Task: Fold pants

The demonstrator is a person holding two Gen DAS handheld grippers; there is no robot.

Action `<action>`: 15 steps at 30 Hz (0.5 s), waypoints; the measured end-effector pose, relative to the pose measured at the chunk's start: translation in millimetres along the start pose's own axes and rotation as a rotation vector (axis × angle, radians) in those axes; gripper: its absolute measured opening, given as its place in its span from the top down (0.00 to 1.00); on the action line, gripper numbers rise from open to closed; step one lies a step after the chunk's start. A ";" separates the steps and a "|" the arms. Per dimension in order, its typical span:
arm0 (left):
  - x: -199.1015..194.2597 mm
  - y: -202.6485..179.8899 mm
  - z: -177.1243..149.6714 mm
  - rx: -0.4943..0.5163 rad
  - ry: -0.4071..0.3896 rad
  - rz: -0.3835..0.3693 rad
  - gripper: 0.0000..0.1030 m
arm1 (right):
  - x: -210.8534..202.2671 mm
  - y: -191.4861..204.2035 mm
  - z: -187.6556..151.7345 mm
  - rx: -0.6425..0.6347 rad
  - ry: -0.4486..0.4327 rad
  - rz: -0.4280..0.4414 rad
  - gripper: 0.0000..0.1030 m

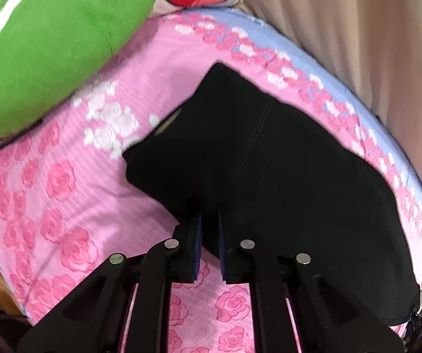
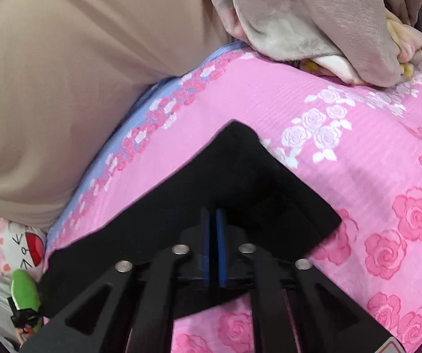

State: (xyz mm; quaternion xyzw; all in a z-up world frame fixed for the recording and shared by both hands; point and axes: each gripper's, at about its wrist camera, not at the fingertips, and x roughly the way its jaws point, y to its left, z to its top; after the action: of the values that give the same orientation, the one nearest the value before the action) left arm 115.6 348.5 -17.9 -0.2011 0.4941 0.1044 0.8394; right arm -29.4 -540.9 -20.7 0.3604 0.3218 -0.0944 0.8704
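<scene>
The black pants [image 1: 269,170] are soft and smooth, lying flat in the middle of a pink rose bed sheet [image 1: 49,191]. The left gripper [image 1: 210,229] jaws pinch their near edge. The right gripper [image 2: 213,220] jaws are clenched on the pants' near edge too. A fuzzy green pillow [image 1: 58,38] sits upper left.

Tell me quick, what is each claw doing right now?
Left gripper: shut on the black pants.
Right gripper: shut on the black pants too.
</scene>
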 end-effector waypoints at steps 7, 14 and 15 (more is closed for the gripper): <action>13.6 10.3 4.6 0.017 0.028 0.077 0.89 | -38.7 19.9 -17.0 -0.107 -0.087 -0.166 0.93; 2.3 14.0 -10.4 0.021 0.010 0.083 0.75 | -72.6 23.1 -31.1 -0.081 -0.201 -0.248 0.62; -6.9 13.6 -13.6 0.023 -0.001 0.090 0.75 | -77.9 33.6 -29.9 -0.104 -0.215 -0.222 0.62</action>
State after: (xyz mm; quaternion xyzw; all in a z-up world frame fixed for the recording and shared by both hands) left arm 96.4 354.8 -20.9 -0.1691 0.5033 0.1364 0.8364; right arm -91.1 -501.3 31.3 0.2648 0.2690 -0.2114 0.9016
